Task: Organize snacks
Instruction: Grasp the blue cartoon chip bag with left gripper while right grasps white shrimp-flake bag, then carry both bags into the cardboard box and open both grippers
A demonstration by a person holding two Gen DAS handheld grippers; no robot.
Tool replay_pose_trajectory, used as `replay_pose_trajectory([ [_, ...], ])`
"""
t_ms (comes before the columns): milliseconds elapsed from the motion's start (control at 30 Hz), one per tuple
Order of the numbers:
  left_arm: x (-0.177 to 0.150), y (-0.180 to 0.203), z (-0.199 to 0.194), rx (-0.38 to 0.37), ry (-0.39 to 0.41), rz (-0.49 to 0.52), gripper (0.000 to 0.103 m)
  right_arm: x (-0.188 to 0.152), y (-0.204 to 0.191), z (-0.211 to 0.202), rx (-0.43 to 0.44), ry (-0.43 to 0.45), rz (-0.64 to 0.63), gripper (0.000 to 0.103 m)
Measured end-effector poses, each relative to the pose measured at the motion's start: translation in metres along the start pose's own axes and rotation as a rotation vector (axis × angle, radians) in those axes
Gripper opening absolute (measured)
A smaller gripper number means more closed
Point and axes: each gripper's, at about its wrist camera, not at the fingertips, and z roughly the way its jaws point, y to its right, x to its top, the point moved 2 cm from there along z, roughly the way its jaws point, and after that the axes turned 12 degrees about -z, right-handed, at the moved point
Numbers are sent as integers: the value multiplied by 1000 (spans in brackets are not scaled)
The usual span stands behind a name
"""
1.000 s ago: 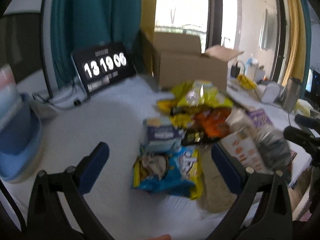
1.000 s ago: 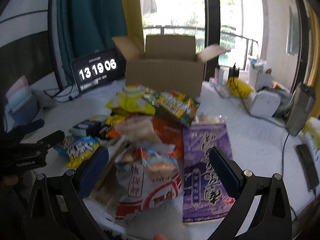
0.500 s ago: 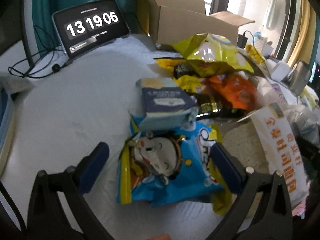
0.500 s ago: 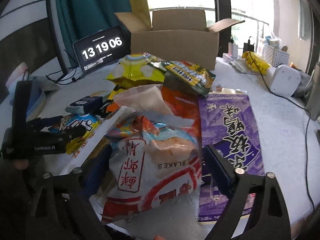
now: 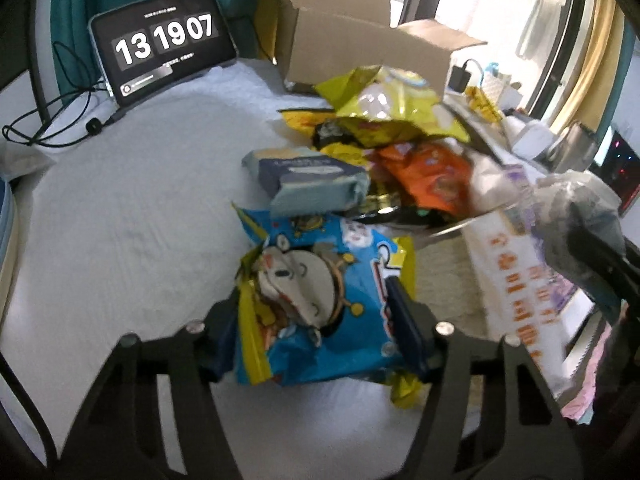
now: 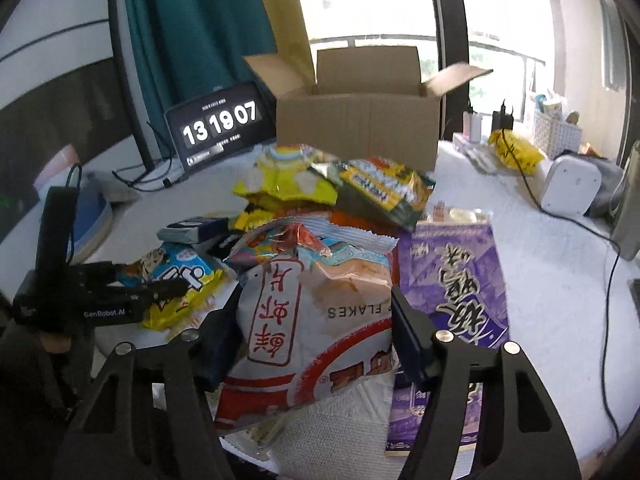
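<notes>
A pile of snack bags lies on the white table in front of an open cardboard box [image 6: 356,128]. My left gripper [image 5: 316,320] is shut on a blue and yellow cartoon snack bag [image 5: 320,300], its pads pressing both sides; the bag also shows in the right wrist view [image 6: 180,280]. My right gripper [image 6: 316,332] is shut on a white and red shrimp flakes bag [image 6: 312,320]. A purple bag [image 6: 452,300] lies right of it. Yellow [image 5: 392,108], orange [image 5: 432,176] and grey-blue [image 5: 312,180] packs lie behind.
A tablet clock [image 5: 164,44] stands at the back left with cables [image 5: 48,120]. A white device [image 6: 568,188], a basket [image 6: 556,132] and a dark cable [image 6: 608,280] occupy the right side. A blue container [image 6: 92,220] sits at the left.
Both grippers have moved down and forward and closed: the left onto the blue cartoon bag, the right onto the shrimp flakes bag. The clock has changed from 06 to 07.
</notes>
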Motion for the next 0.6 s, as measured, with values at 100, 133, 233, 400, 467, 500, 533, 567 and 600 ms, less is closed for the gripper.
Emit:
replay_pose_trajectory([
  [100,3,9,-17,-14,22,14,65,8,2,-9,-3,22,-5,68],
  [133,5,13,-24,-16,35,19,65,12,4,-13,-2,36,-4,68],
  [233,15,19,-43,-15,76,26,65,24,9,-22,-2,70,-8,68],
  [400,35,28,-65,-6,134,16,65,42,24,-30,-3,115,-16,68],
  [467,43,33,-72,3,157,18,65,50,33,-32,-3,132,-20,68],
  [500,47,38,-76,6,172,21,65,53,38,-33,-1,138,-22,68],
  [533,51,41,-78,10,186,22,65,57,43,-34,1,146,-24,68],
  [567,55,44,-80,12,199,21,65,60,50,-34,4,154,-26,68],
  [600,58,47,-81,13,209,19,65,63,54,-34,5,160,-29,68],
])
